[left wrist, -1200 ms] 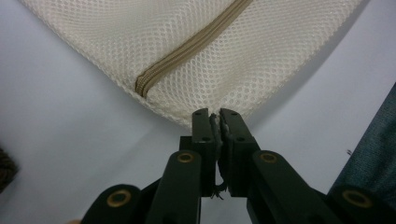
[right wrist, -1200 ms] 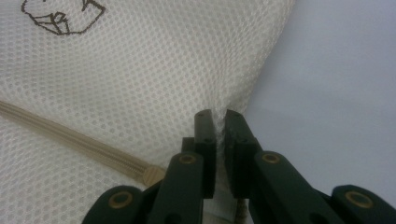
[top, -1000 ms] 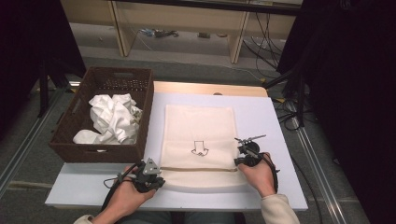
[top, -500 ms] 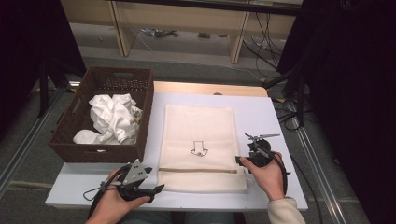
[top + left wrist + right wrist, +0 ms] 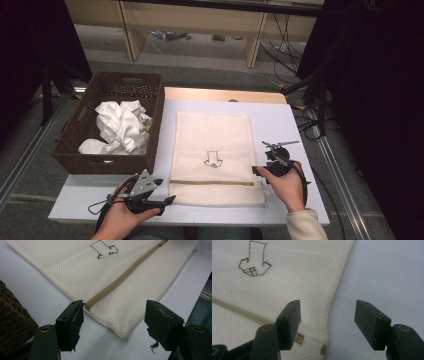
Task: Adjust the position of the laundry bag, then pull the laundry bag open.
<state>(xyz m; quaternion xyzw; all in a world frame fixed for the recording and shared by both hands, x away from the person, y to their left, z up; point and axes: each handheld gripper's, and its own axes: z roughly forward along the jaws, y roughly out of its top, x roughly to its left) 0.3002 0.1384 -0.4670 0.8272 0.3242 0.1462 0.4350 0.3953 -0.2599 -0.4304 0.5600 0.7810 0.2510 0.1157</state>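
Note:
A cream mesh bag [image 5: 212, 132] lies flat on the white table [image 5: 280, 120], with a drawn arrow [image 5: 213, 158] and a tan zipper [image 5: 120, 280] across its near end. My left gripper [image 5: 165, 191] sits just off the bag's near left corner. Its jaws have just been opening, then eased in a little. In the left gripper view my left gripper [image 5: 113, 312] stands open, the corner beyond the pads and untouched. My right gripper [image 5: 261, 161] is at the bag's right edge; its jaws have just been opening. In its own view my right gripper [image 5: 328, 307] is open over that edge, beside the zipper pull [image 5: 310, 342].
A dark wicker basket [image 5: 105, 162] stands at the table's left with crumpled white cloth [image 5: 120, 127] inside. Its corner [image 5: 12, 315] is close to my left gripper. Bare table runs along the bag's right side and front. Cables lie on the floor beyond the right edge.
Both grippers were shut at the bag's near end a second ago; both now stand open and off it. The left gripper has drawn back slightly from the corner.

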